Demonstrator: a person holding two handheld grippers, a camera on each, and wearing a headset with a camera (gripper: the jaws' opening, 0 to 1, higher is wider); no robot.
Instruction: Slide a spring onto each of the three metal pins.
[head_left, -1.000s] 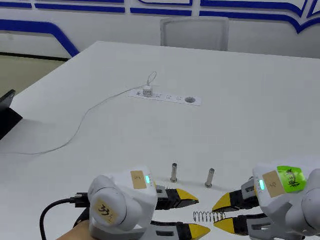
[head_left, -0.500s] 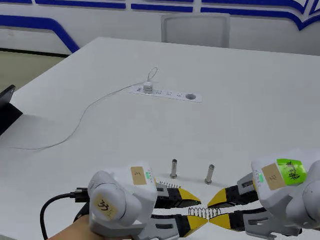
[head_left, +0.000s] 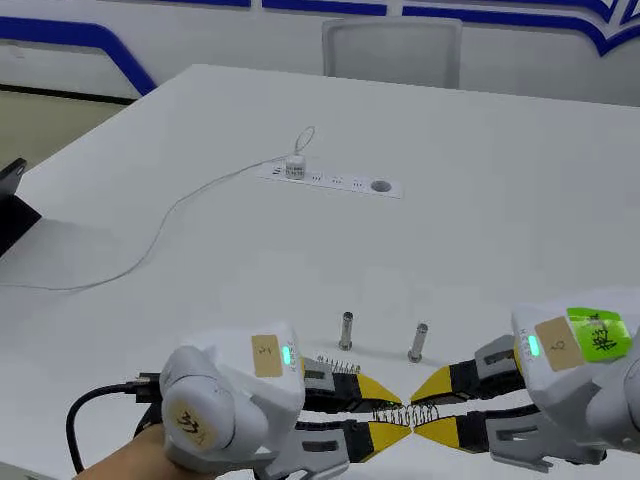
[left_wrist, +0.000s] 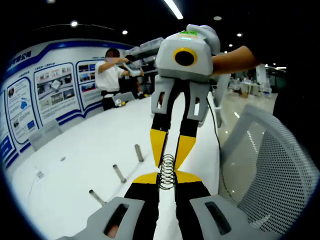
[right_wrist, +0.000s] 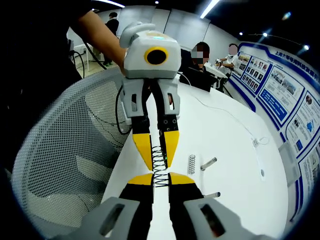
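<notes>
Holding spring (head_left: 409, 413) tip-to-tip over the table; left gripper (head_left: 401, 416) and right gripper (head_left: 418, 414) each pinch one end, probably a regrip to line up its bore; pins (head_left: 345, 330) stand bare just beyond; spare spring (head_left: 338, 365) lies nearby.

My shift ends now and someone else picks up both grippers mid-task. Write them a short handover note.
Left gripper shut on one end of the spring; right gripper shut on the other end, tips facing.
Three metal pins stand upright on the table, all bare. A second spring lies near them.
Done: no pin has a spring yet.
Left: all three pins, starting with the held spring.
</notes>
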